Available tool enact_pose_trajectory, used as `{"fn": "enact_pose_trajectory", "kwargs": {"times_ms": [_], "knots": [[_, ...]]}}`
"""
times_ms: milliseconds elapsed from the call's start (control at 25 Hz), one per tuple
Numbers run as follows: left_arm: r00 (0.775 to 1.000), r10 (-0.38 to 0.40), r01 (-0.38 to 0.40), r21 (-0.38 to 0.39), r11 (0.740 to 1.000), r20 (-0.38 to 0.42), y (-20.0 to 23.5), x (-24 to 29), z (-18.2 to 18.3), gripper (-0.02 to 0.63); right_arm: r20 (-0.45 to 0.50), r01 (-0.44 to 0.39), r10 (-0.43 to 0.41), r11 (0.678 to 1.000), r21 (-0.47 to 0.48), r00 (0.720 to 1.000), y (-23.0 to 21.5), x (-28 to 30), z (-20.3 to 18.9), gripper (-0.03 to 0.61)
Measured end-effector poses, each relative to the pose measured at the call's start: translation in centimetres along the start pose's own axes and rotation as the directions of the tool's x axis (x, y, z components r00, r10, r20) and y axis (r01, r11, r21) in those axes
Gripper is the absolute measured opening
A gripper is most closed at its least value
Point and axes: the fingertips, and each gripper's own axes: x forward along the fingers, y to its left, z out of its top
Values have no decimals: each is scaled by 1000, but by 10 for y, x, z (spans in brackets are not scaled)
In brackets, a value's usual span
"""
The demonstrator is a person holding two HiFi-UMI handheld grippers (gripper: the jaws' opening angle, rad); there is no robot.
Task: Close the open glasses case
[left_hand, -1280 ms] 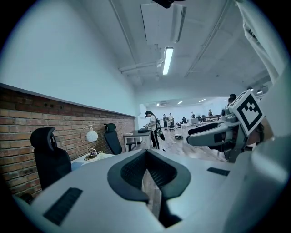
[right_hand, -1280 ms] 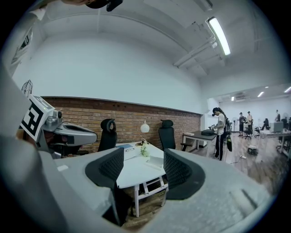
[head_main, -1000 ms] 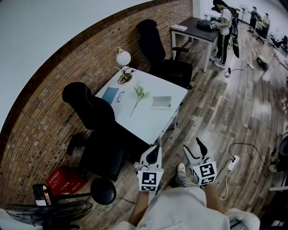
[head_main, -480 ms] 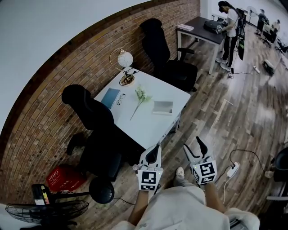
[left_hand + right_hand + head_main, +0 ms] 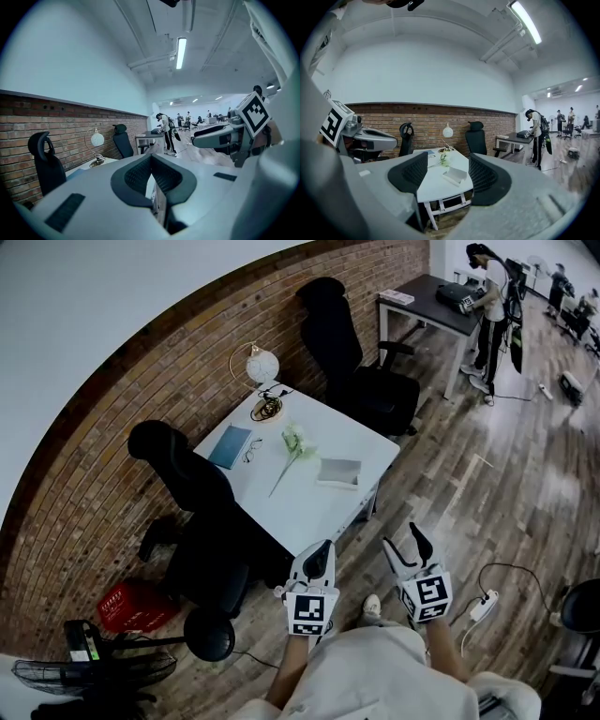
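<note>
We stand well apart from the white surface (image 5: 286,507), so the step in hand is, in our judgement, the approach. The open glasses case (image 5: 338,472) lies on this surface, near the edge that faces us, and a flower (image 5: 291,448) lies near it. From here we cannot tell on which side the hinge is.

The left gripper (image 5: 322,555) has its fingers pressed together, with nothing between them. The right gripper (image 5: 403,547) has its fingers spread and empty, and the case shows through their gap in the right gripper view. Both hang low before our body.

To do it well, we should come close first and find the hinge. Then one gripper should steady the base while the other folds the lid down. A push toward the edge could slide the light case off.
</note>
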Motion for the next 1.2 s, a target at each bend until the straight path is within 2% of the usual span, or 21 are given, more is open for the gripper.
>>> {"fn": "enact_pose_trajectory", "kwargs": {"times_ms": [800,1200], "knots": [[996,83,-84,-13,996,-14,-1,89,10,5,-4,-88,88,996,-10,996,-77,58,4,276],[994,103,-104,-13,995,-29,7,104,6,5,-17,-109,109,994,16,994,-83,80,-4,275]]}}
